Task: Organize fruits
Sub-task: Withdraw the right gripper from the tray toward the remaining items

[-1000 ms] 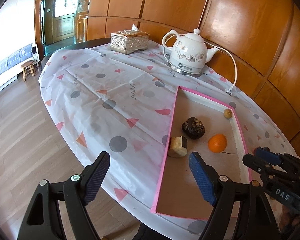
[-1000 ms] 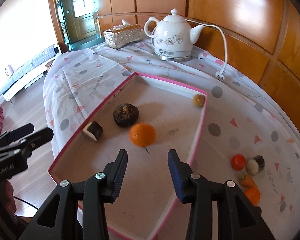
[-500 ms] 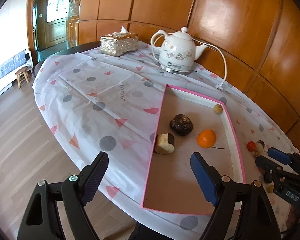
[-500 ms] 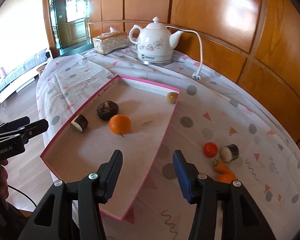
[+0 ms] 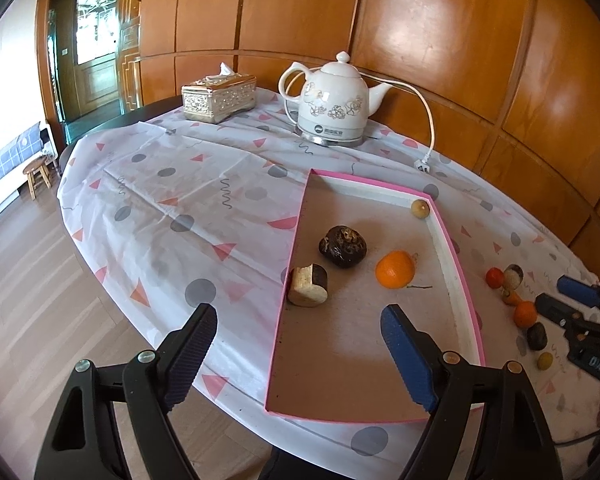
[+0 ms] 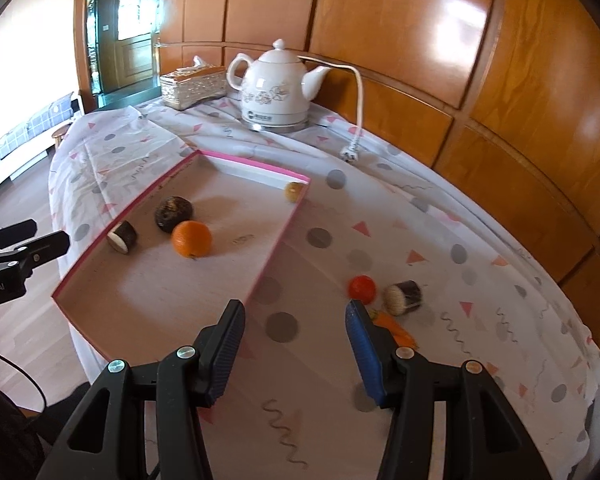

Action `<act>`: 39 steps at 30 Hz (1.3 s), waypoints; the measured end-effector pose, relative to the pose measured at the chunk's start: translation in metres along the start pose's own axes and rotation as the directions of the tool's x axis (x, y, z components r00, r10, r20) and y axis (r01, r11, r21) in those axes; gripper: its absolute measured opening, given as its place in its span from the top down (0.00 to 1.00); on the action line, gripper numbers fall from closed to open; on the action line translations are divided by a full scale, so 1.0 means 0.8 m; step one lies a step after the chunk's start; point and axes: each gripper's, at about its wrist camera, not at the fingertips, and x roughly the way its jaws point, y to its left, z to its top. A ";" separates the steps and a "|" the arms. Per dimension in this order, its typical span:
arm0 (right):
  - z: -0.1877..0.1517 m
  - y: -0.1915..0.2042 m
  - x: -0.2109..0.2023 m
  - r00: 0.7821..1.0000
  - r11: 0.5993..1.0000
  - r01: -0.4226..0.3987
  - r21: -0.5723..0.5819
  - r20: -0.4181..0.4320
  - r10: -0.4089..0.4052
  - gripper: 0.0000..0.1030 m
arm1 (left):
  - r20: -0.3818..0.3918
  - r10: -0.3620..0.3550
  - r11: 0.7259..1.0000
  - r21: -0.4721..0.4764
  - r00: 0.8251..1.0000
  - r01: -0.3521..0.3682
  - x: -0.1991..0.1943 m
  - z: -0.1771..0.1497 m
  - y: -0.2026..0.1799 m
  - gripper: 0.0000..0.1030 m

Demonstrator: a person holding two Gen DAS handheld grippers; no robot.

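the tray [image 6: 260,268] lies ahead-left of the right gripper [image 6: 296,354], holding four fruits. loose fruits [image 6: 362,288] sit on the cloth just ahead-right. kettle [image 6: 274,88] and tissue box [image 6: 192,86] stand far ahead.

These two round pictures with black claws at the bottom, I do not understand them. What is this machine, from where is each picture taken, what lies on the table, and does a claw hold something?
There is no robot. A person holds a two-finger clamp in each hand, and a wide-angle camera on each clamp looks forward along its fingers.

One picture comes from the left gripper, the other from the right gripper. Each also shows the other clamp at its edge.

On the patterned tablecloth lies a pink-rimmed tray. It holds an orange, a dark round fruit, a cut piece and a small yellowish fruit. More small fruits lie loose on the cloth beside the tray. Behind stand a white kettle and a tissue box.

Both grippers are open and hold nothing. The right jaws have just been opening.
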 end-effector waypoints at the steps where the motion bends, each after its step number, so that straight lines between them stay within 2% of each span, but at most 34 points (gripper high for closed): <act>1: -0.002 -0.005 -0.001 1.000 1.000 0.006 0.005 -0.001 -0.006 0.48 | -0.002 0.000 1.000 0.003 1.000 0.000 0.000 0.000 -0.001 0.18; 12: -0.029 -0.070 -0.011 0.994 0.995 0.102 0.016 -0.041 -0.101 0.48 | -0.017 -0.014 0.999 0.035 1.000 0.015 0.003 0.000 -0.016 0.18; 25: -0.076 -0.172 -0.024 0.972 0.968 0.217 0.128 -0.121 -0.201 0.48 | -0.028 -0.028 0.996 0.082 0.999 0.030 0.006 -0.001 -0.038 0.18; 33: -0.100 -0.225 -0.033 0.950 0.941 0.290 0.174 -0.172 -0.261 0.48 | -0.041 -0.056 0.989 0.135 0.998 0.061 0.008 0.001 -0.060 0.18; 39: -0.131 -0.285 -0.040 0.920 0.891 0.374 0.257 -0.221 -0.322 0.48 | -0.055 -0.090 0.977 0.187 0.994 0.099 0.009 0.002 -0.081 0.19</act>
